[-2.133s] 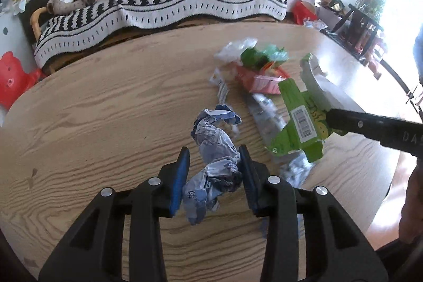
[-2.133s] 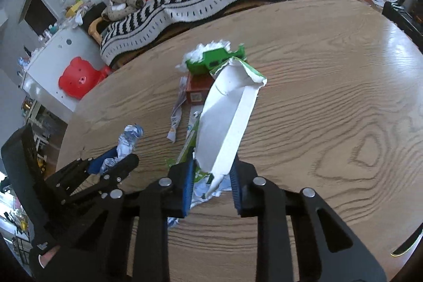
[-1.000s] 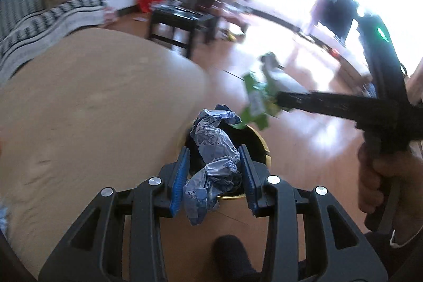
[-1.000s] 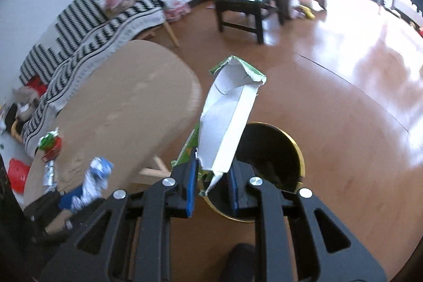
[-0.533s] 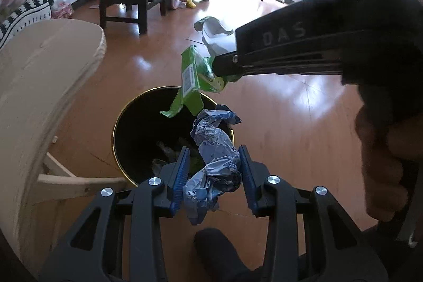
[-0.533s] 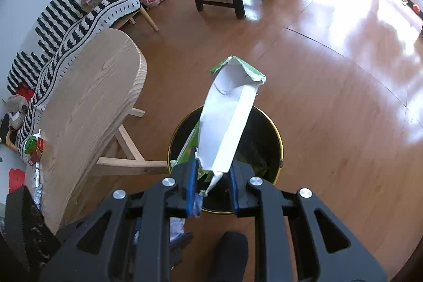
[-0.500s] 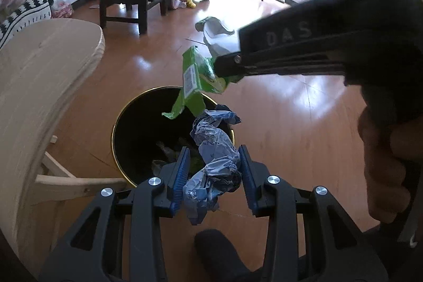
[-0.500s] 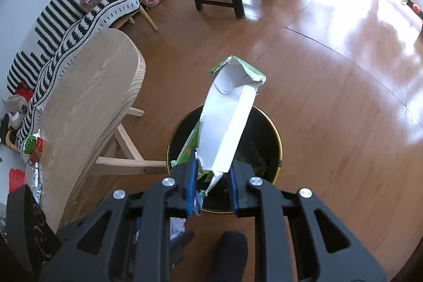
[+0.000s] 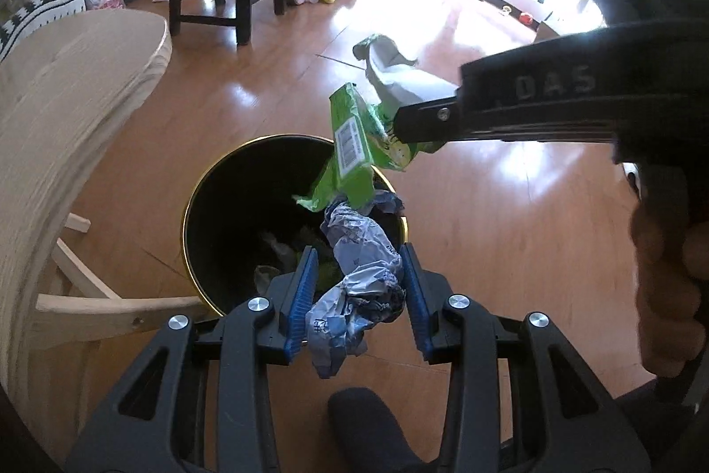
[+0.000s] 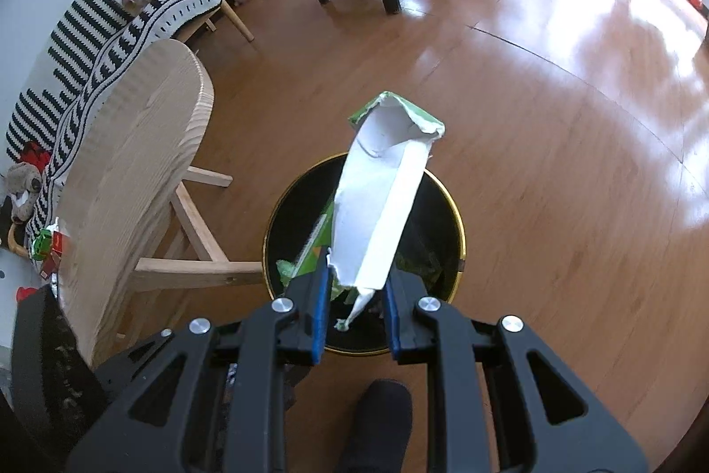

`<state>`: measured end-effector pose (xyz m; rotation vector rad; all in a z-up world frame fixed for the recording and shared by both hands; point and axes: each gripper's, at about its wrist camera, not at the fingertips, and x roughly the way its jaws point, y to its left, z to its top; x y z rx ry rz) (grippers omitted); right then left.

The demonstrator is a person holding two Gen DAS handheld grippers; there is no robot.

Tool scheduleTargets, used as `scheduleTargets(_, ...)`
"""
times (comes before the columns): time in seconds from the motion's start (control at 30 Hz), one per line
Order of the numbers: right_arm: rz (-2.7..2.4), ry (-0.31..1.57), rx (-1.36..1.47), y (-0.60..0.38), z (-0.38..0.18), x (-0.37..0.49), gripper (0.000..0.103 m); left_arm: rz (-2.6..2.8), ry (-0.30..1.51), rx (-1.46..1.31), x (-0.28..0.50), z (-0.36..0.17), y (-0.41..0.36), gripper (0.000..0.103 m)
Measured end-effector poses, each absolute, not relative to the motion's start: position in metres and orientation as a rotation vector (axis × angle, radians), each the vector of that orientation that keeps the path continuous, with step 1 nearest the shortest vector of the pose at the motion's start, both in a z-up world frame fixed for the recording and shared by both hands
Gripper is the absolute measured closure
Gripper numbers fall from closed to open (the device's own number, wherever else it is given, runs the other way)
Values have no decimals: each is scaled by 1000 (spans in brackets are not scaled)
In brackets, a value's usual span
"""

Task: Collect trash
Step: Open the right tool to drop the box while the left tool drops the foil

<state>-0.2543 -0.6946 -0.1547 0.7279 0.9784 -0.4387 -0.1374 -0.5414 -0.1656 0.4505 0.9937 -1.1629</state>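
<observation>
**Both pieces of trash now hang over the bin**

We have swung away from the tabletop (image 10: 133,171), where the pile of litter filled both views two seconds back, and lowered both tools toward the black gold-rimmed bin (image 9: 195,202) on the floor. Our left tongs (image 9: 356,291) clamp the crumpled bluish-grey wrapper (image 9: 359,260), which juts out above the near right part of the bin's mouth. Our right tongs (image 10: 354,298) pinch the torn green-and-white carton (image 10: 381,202) by its lower end, and the carton stands up over the opening. Half a second ago the view was nearly the same, so we judge the carry finished. Some trash already lies inside the bin. What remains for these two pieces is the release; more litter (image 10: 46,247) waits on the tabletop.
</observation>
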Motion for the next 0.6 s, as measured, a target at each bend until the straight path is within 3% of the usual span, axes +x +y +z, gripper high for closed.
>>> scheduleTargets(0.07, -436, 988, 714, -691, -156, -251, 78, -1136, 999, 452, -134, -168, -540, 61)
scheduleTargets(0.1, -432, 993, 712, -693, -157, -250, 72, -1127, 1007, 446, -132, -170, -540, 50)
scheduleTargets(0.13, -416, 1005, 715, -691, -159, -247, 59, -1123, 1015, 442, -131, -172, -539, 31)
scheduleTargets(0.2, -410, 1024, 709, -688, -163, -241, 41, -1097, 1005, 450, -130, -174, -537, 15)
scheduleTargets(0.37, -440, 1029, 709, -684, -162, -240, 41, -1069, 1051, 486, -132, -185, -531, 15)
scheduleTargets(0.43, -468, 998, 740, -684, -156, -251, 33, -1069, 1079, 478, -133, -184, -526, 15)
scheduleTargets(0.6, -518, 974, 702, -668, -138, -274, 27, -1119, 1006, 490, -148, -162, -518, 12)
